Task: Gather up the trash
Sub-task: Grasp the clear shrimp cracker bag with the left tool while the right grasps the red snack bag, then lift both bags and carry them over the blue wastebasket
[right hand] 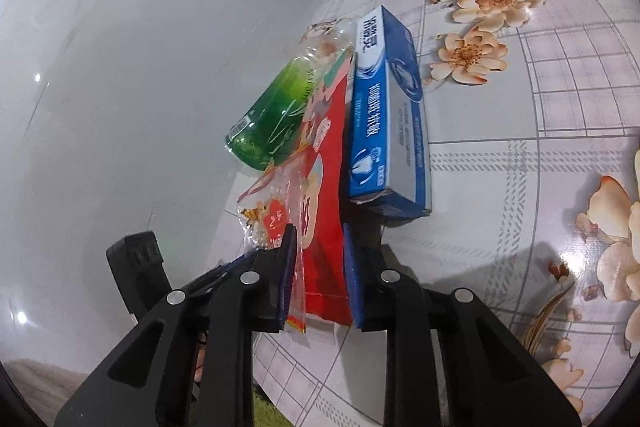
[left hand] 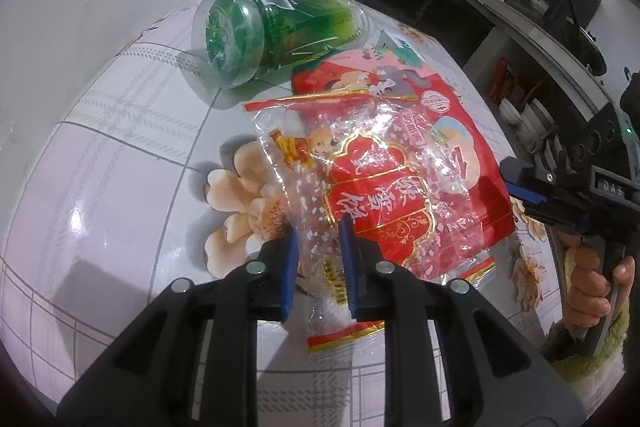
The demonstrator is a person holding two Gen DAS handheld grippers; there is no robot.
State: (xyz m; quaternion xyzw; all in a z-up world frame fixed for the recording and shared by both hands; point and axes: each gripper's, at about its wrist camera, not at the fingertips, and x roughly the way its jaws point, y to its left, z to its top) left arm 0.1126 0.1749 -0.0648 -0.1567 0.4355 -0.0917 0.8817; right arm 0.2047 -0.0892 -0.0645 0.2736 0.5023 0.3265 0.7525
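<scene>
Red foil snack bag [left hand: 420, 163] under a crinkly clear wrapper [left hand: 320, 187] on the flowered table [left hand: 120, 187]: left tool [left hand: 319, 251] pinches the wrapper's near end, right tool [right hand: 320, 255] pinches the bag's edge.

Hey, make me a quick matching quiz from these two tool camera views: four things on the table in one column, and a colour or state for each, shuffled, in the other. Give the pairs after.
Things:
1. plastic cup
2. toothpaste box
3. clear wrapper
4. red bag

Descriptions:
A. blue and white, lying flat on the tablecloth
B. see-through with red and gold print, between the left tool's pads
C. green, tipped on its side
D. solid red, between the right tool's pads

Pairs: 1-C, 2-A, 3-B, 4-D
</scene>
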